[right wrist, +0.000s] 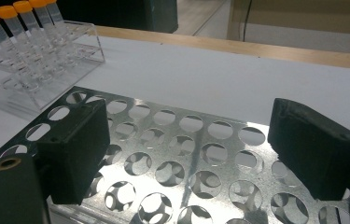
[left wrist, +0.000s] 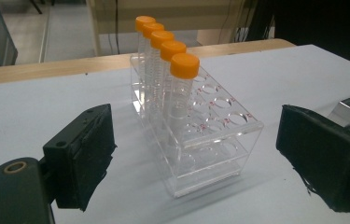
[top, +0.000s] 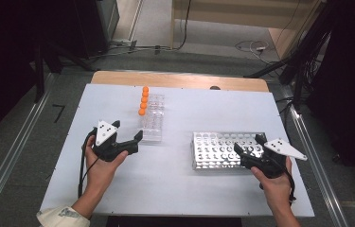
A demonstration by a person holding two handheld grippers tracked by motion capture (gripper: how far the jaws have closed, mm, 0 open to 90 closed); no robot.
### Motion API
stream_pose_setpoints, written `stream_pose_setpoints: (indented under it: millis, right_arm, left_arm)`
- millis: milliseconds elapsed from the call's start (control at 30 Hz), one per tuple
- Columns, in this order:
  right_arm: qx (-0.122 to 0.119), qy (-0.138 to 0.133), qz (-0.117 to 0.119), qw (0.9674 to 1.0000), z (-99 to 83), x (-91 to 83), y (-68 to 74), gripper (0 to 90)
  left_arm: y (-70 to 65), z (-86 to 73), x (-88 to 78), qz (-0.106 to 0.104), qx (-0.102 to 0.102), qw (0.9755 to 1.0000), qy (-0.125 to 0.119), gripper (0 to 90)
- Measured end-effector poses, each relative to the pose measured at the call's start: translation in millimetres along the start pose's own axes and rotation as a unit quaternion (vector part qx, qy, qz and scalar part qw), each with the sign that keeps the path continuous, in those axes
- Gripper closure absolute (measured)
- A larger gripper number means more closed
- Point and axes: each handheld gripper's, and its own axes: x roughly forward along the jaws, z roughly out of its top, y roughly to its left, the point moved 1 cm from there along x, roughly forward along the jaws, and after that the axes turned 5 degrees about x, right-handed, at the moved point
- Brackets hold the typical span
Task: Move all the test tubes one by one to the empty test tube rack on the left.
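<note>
Left gripper [top: 128,135]: jaws spread wide, nothing between the pads, so it's holding nothing. It sits on the white table [top: 180,189] pointing at the near end of the clear rack [top: 152,124], close to it but not touching.

Right gripper [top: 248,144]: jaws wide apart too, empty. It hangs over the near right part of the metal rack [top: 213,151]; can't really tell if the jaw tips touch the plate.

Clear rack: see-through plastic, stands upright around the middle of the table, a bit left of centre. From the left gripper view it sits right between the two jaws, just further out.

Tubes [left wrist: 182,88]: five with orange caps, all upright in one row along one long side of the clear rack. The other holes look free.

Metal rack: shiny plate full of round holes, right of the clear rack and well apart from it, no tubes in it.

Hands: the person's left hand [top: 100,165] and right hand [top: 274,182] each grip a gripper's handle from the near edge.
</note>
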Motion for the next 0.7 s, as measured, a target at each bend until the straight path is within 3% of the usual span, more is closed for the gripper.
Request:
stream_pose_setpoints:
  millis: [700]
  right_arm:
    - [0.003, -0.001, -0.005, 1.0000, -1.3, -3.7, -2.8, 11.8]
  left_arm:
    - [0.0, -10.7, -21.4, 0.002, -0.002, 1.0000, -0.004, 12.8]
